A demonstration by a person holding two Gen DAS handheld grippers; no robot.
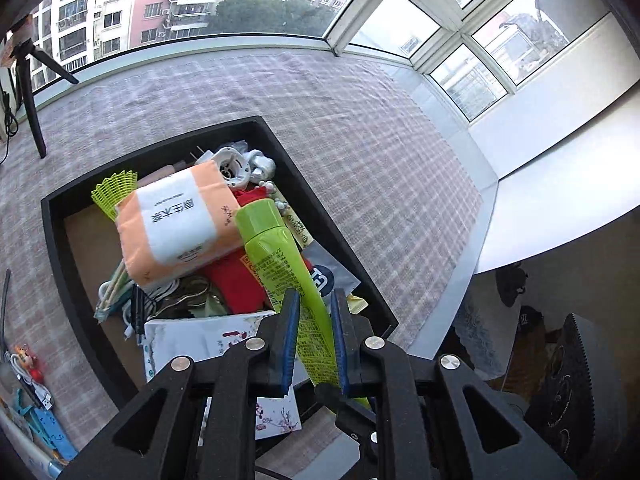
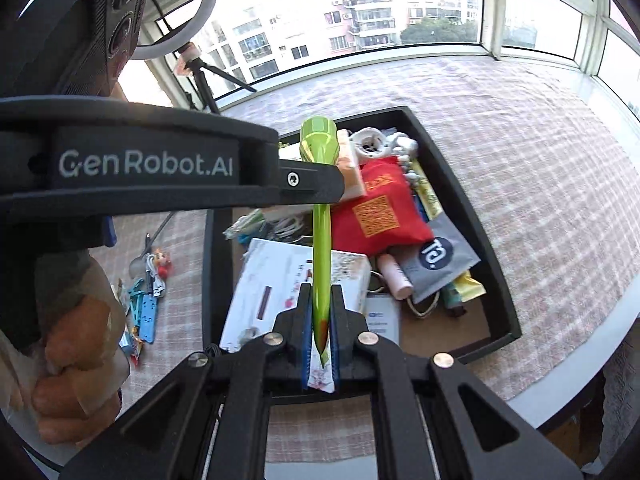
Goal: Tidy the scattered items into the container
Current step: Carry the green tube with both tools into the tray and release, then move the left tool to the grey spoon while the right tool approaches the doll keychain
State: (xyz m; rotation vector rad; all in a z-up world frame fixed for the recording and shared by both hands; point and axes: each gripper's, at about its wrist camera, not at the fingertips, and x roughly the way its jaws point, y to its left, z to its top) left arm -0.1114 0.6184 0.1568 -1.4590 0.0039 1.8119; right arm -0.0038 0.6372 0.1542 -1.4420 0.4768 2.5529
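A green tube (image 1: 276, 252) hangs over the black tray (image 1: 56, 240), cap end forward. My right gripper (image 2: 322, 320) is shut on the tube's (image 2: 322, 248) flat tail end. My left gripper (image 1: 314, 320) stands around the tube's body with its blue pads a little apart from it; its black body (image 2: 160, 164) crosses the right wrist view. The tray (image 2: 496, 280) holds an orange tissue pack (image 1: 176, 220), a red pouch (image 2: 380, 208), a white box (image 2: 276, 280), a grey packet (image 2: 440, 256) and several small items.
The tray sits on a checked cloth (image 1: 360, 120) on a windowsill table. Left of the tray lie blue clips (image 2: 146, 312), a small figure (image 2: 162, 264) and a cable. A tripod (image 1: 32, 100) stands at the far left. The table edge (image 2: 580, 380) is at the right.
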